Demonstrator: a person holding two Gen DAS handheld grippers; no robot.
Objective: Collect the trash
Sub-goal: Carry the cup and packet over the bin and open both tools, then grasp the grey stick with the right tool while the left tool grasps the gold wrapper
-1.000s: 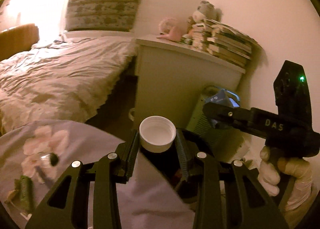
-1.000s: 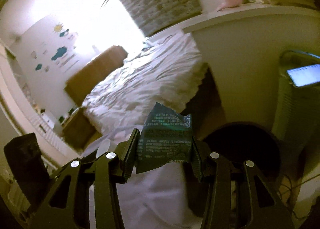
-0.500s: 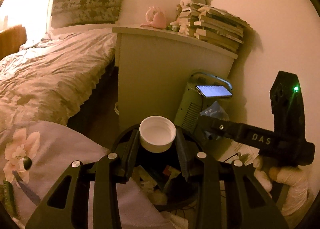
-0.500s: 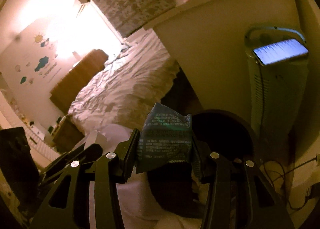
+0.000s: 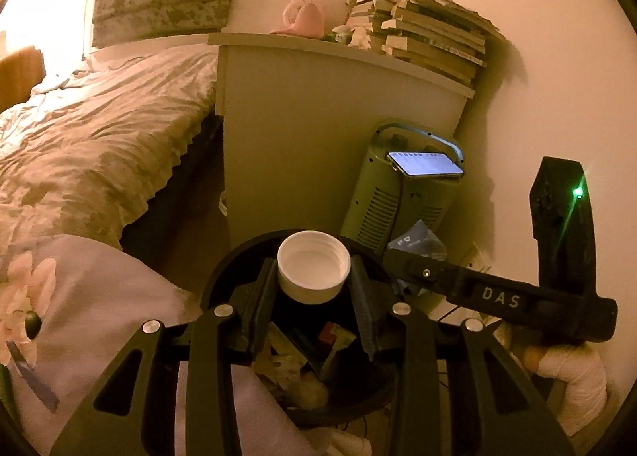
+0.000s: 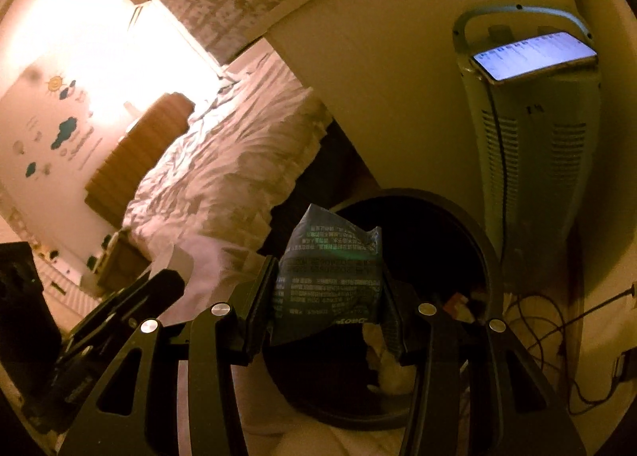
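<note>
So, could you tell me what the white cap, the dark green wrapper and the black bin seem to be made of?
The white cap looks like moulded plastic, matt, with a ridged screw thread inside its rim. The dark green wrapper seems to be thin plastic film or foil: it is creased, has a torn top edge and carries small printed text. The black bin is probably smooth plastic, though the dim light leaves that open.

- Warm, dim light fills a bedroom; a rumpled bed [image 5: 91,129] lies at left.
- A pale cabinet [image 5: 302,129] stands against the far wall [image 5: 517,18], books [image 5: 430,38] stacked on top.
</note>
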